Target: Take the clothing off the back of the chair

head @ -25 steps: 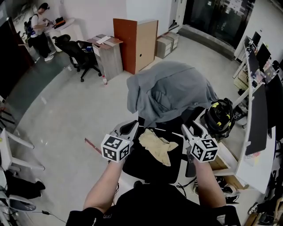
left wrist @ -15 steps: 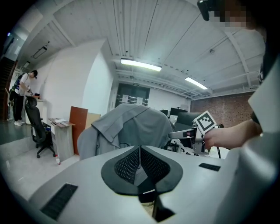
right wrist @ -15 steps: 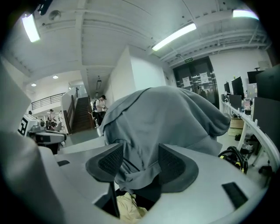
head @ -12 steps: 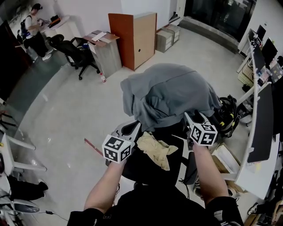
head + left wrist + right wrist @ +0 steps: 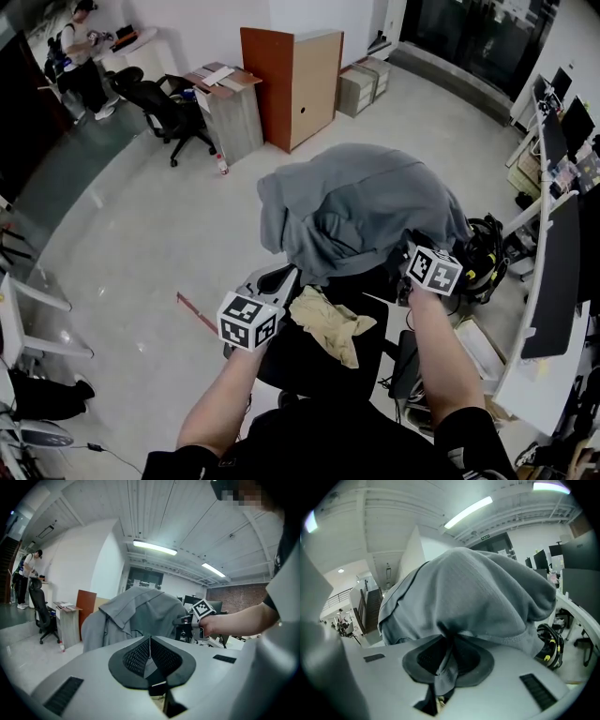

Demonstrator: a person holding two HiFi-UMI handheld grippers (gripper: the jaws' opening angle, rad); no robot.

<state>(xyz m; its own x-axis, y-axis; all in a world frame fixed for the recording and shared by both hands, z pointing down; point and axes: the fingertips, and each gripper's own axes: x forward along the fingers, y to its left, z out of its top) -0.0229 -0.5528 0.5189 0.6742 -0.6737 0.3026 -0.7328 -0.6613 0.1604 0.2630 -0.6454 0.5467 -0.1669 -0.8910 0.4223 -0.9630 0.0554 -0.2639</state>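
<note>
The chair (image 5: 286,366) stands near me with the grey clothing (image 5: 356,211) draped over its far back, so I judge nothing is off yet and the whole lift-away is left. My right gripper (image 5: 449,641) has just been closing its jaws and now pinches a fold at the clothing's near right edge; my left gripper (image 5: 150,644) is clenched on nothing, near the seat's left, beside a beige cloth (image 5: 330,322)
</note>
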